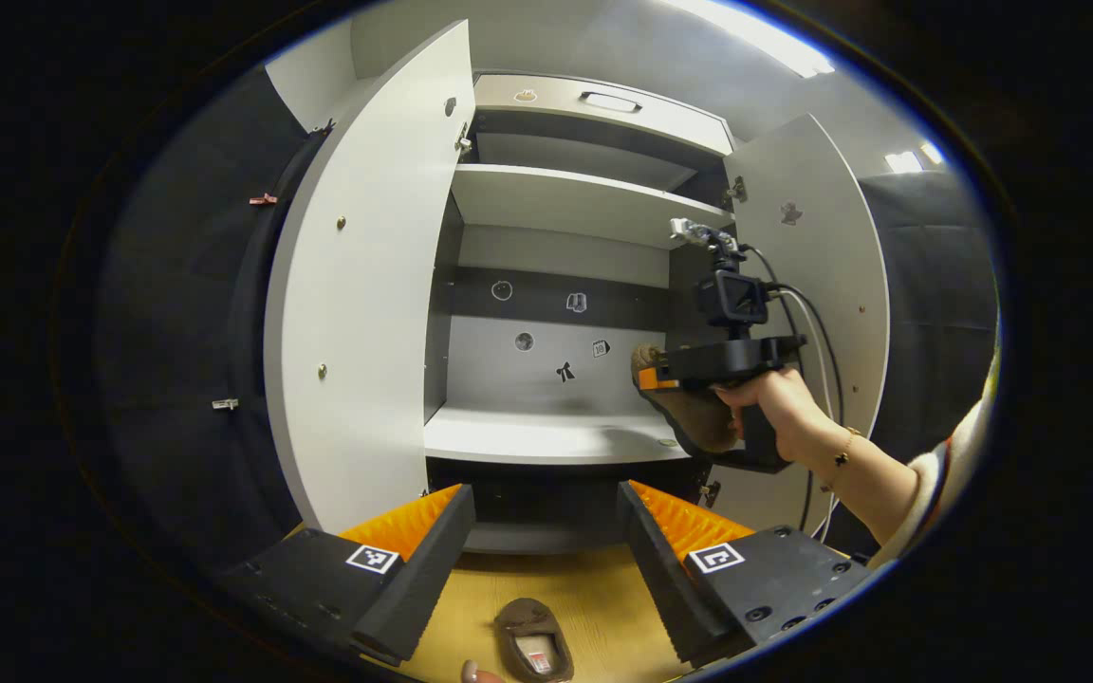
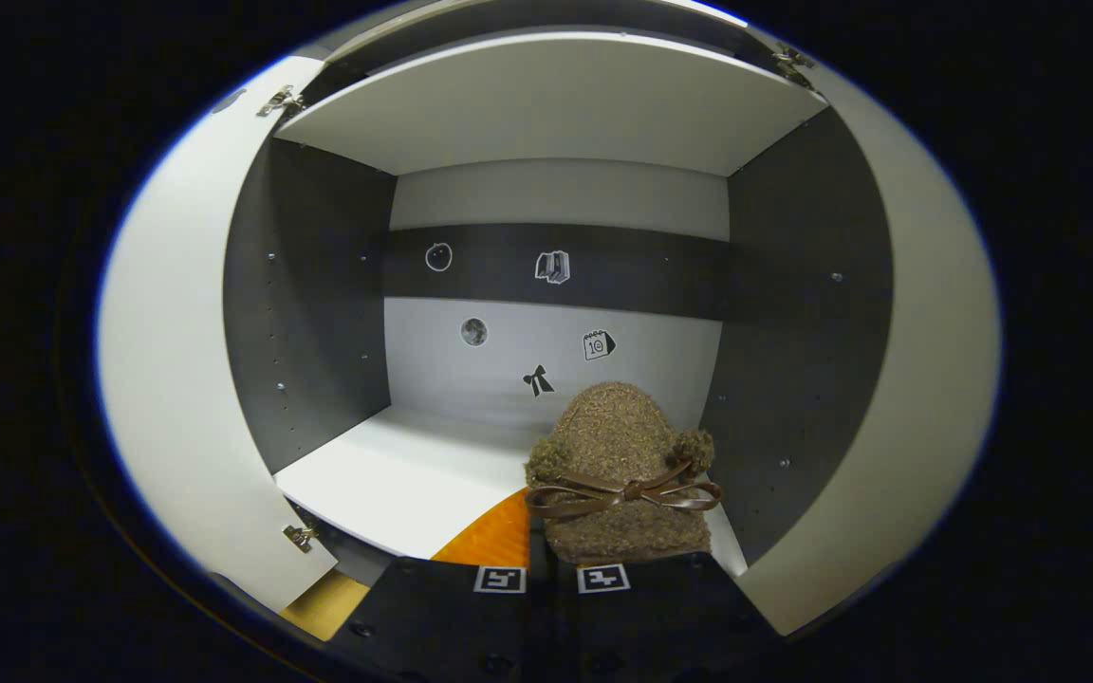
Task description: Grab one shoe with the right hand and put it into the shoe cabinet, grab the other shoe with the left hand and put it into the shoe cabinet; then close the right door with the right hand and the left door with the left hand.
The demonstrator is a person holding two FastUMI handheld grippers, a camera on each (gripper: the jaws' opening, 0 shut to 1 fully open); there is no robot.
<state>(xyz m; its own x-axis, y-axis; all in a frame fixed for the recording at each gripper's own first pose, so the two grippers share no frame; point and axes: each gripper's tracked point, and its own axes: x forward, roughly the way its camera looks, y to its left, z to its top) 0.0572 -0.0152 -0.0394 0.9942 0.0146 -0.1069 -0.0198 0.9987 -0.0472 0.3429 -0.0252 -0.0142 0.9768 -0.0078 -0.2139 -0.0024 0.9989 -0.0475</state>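
While both doors stand open, the cabinet (image 1: 556, 285), flat grey and white board, awaits the first shoe (image 2: 622, 474); the right gripper (image 2: 551, 569) pinches that fuzzy brown slipper with its leather bow just over the white shelf (image 2: 395, 474). Next it seems to need lowering and release; the second shoe (image 1: 534, 645) lies on the wooden floor (image 1: 603, 607) below the wide-open, empty left gripper (image 1: 546, 541).

floor shoe (image 1: 534, 646) heel cut off; held shoe (image 2: 620, 474) hides right tool's fingertips.
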